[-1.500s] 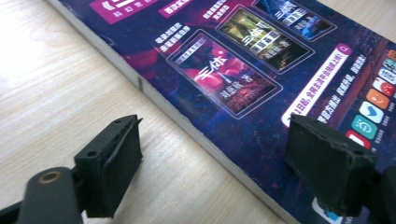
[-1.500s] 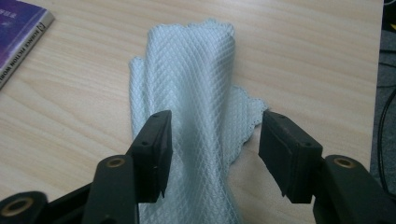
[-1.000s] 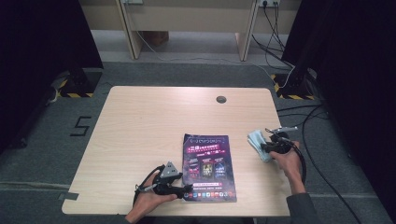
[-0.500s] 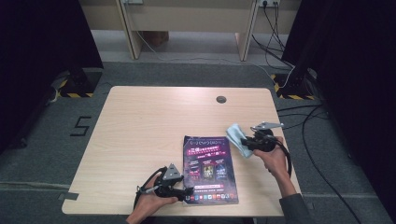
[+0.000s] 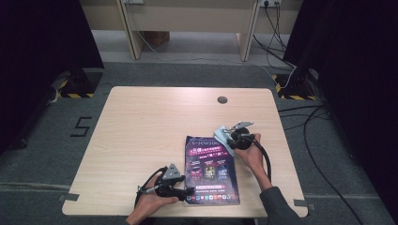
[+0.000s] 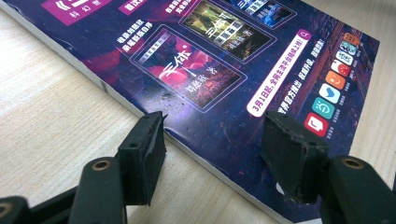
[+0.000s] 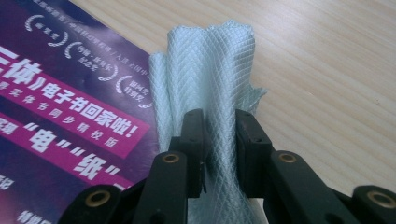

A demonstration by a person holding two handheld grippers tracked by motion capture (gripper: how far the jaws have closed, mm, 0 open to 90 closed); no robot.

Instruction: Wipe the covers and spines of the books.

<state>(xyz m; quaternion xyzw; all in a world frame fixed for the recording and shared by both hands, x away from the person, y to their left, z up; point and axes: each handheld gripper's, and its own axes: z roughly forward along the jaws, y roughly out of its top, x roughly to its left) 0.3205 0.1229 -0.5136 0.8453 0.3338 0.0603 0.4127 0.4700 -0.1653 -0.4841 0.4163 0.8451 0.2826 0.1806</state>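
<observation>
A dark purple magazine (image 5: 211, 168) lies flat at the front of the wooden table (image 5: 141, 126). My left gripper (image 5: 187, 193) rests at its near left corner. In the left gripper view the jaws (image 6: 215, 135) stand open, one over the bare wood and one over the magazine cover (image 6: 224, 56). My right gripper (image 5: 228, 140) is at the magazine's far right corner, shut on a pale green cloth (image 5: 219, 132). Its jaws (image 7: 220, 126) have just eased open slightly, and the folded cloth (image 7: 210, 60) is still pinched between them, beside the magazine's edge (image 7: 56, 116).
A round cable hole (image 5: 222, 100) sits near the table's far edge. Black cables (image 5: 300, 117) run over the floor to the right. A desk frame (image 5: 244, 37) stands behind the table. Bare wood stretches across the table's left and far parts.
My right gripper has carried the cloth leftward from the table's right edge to the magazine's far right corner. The left gripper has stayed at the near left corner.
</observation>
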